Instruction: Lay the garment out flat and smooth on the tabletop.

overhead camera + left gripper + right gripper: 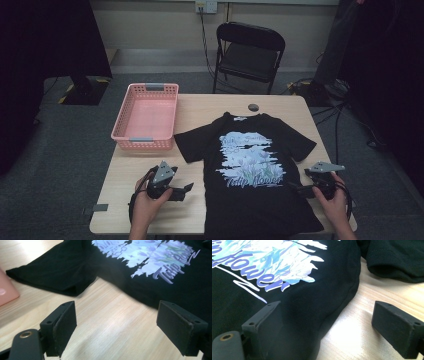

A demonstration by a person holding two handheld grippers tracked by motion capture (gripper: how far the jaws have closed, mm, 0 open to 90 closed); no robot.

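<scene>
Hands at the near edge of the table (130, 170), one tool in each, both pointed inward at a black T-shirt (260, 205). Shirt spread flat in the middle of the table, print up, hem near, collar far.

Left tool (187, 189) released and empty, held low over bare wood just beside the shirt's left side, short of the cloth. Probably placed there for a level approach to the side edge below the sleeve. Right tool (296, 188) likewise released, gripping nothing, brought up to the opposite side edge. Mirrored placement, well suited to folding or lifting both sides together.

Left gripper view, along the left tool (116, 322): jaws wide apart, nothing but wood between them, sleeve cuff and shirt body just ahead. Right gripper view, along the right tool (337, 327): one jaw over the black cloth, the other over bare wood, side edge of the shirt between them, no pad pressing.

Jaw-to-cloth relations legible in the gripper views, too small to judge from above. Overall layout and symmetry of the two hands given by the high view.

Farther off: empty pink basket (145, 142) at the table's far left, near the left sleeve. Small dark round object (253, 107) just beyond the collar. Black folding chair (250, 50) behind the table.
</scene>
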